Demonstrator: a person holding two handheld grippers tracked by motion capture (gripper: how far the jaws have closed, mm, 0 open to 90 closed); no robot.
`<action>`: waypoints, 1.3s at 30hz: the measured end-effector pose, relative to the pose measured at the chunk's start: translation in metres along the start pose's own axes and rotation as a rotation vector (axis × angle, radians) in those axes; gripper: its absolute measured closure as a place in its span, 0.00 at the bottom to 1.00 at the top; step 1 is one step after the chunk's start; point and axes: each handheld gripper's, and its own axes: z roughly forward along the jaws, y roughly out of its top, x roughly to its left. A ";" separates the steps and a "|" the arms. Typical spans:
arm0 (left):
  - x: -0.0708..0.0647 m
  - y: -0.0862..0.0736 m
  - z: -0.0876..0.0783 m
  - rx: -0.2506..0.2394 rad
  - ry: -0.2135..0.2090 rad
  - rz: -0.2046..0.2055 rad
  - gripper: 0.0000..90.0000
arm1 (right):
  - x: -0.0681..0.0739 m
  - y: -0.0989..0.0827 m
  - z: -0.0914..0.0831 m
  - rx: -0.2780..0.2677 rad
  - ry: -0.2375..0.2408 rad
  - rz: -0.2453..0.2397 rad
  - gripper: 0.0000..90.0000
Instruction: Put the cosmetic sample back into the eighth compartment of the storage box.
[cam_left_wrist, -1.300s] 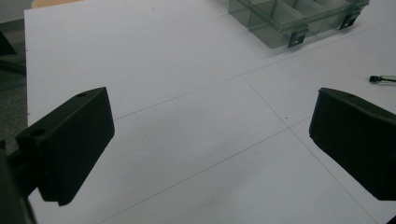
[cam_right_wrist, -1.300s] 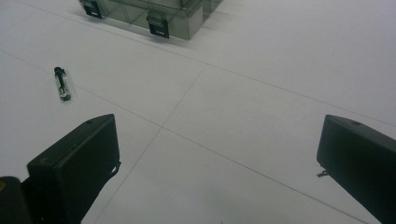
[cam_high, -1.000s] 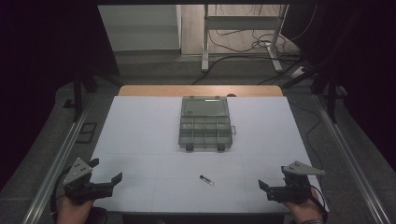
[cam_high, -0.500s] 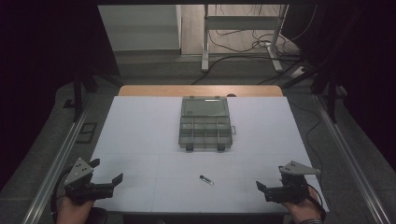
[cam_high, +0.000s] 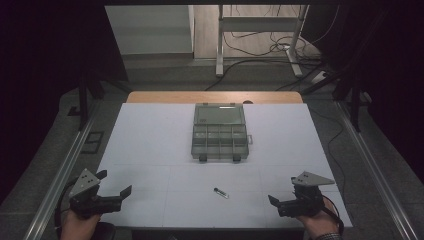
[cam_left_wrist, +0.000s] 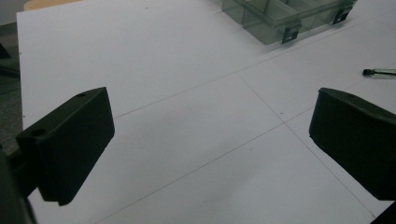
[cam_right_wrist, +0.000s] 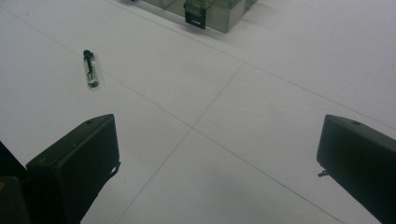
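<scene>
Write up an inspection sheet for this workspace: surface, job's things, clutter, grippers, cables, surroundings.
Surface: white table sheet with faint grid lines, wooden edge at the far side.
Job's things: small vial with a dark cap lying flat near the front; clear compartment box mid-table, lid open toward the far side.
Clutter: nothing seen.
Grippers: left gripper and right gripper at the front corners, jaws open, holding nothing.
Cables: floor cables beyond the table.
Surroundings: metal frame legs behind, dark curtains at the sides.

The white table (cam_high: 150, 145) carries a clear compartment box (cam_high: 220, 132) — and, nearer than the box, a small vial (cam_high: 220, 192).
</scene>
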 end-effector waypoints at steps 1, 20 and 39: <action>0.000 0.000 0.000 0.001 -0.001 -0.001 0.01 | 0.000 0.000 0.000 0.004 0.002 -0.004 0.00; 0.001 0.000 0.000 0.000 -0.003 -0.007 0.01 | 0.013 0.014 0.014 0.035 0.061 -0.053 0.00; 0.002 0.000 0.001 0.001 -0.007 -0.014 0.01 | 0.024 0.029 0.027 0.048 0.098 -0.083 0.00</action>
